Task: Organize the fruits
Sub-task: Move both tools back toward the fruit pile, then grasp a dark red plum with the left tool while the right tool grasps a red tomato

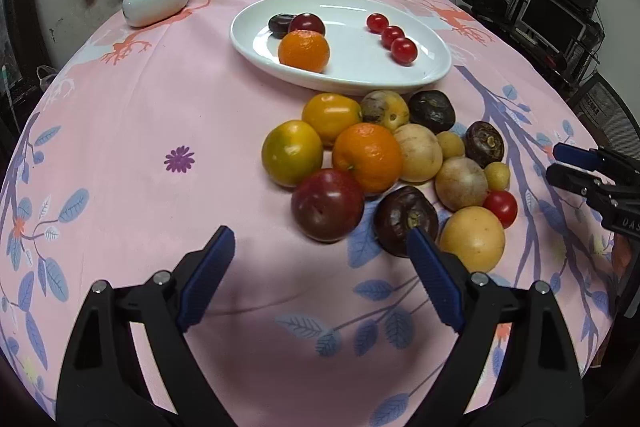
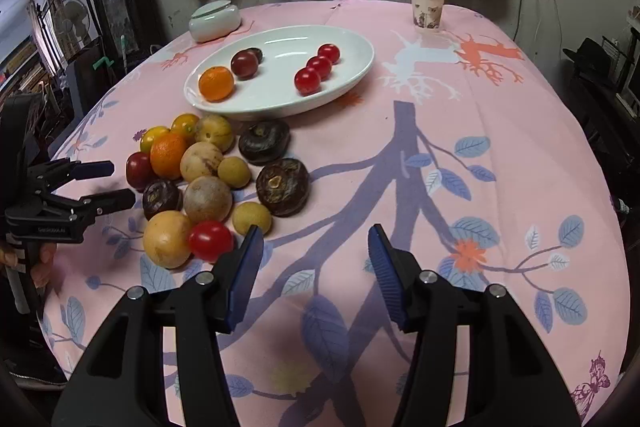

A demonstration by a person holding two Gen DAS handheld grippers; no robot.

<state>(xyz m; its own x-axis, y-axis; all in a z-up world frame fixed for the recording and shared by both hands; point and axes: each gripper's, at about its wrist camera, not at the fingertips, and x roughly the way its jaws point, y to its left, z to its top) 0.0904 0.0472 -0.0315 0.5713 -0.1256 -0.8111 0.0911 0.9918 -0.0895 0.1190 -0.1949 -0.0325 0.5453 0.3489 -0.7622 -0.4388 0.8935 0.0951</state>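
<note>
The white oval plate [image 1: 420, 75] already held six fruits: an orange [image 1: 304, 51], a dark red plum [image 1: 307, 23] and a dark brown fruit [image 1: 280, 25] grouped at one end, and three cherry tomatoes [image 1: 392, 37] in a row at the other. The sorting was judged under way, with most of it left: the larger heap [image 1: 384, 163] of oranges, plums, pale yellow and dark brown fruits and one cherry tomato [image 2: 211, 240] lay on the pink tablecloth [image 1: 160, 115], just beside the plate's near rim. The left gripper [image 1: 320, 251] stood wide and empty, near the heap; the right gripper [image 2: 316, 247] stood partly open, also empty. Fruits at the heap's centre overlapped, so an exact count was uncertain. A hand [image 2: 40, 263] was cut off at the frame edge.
</note>
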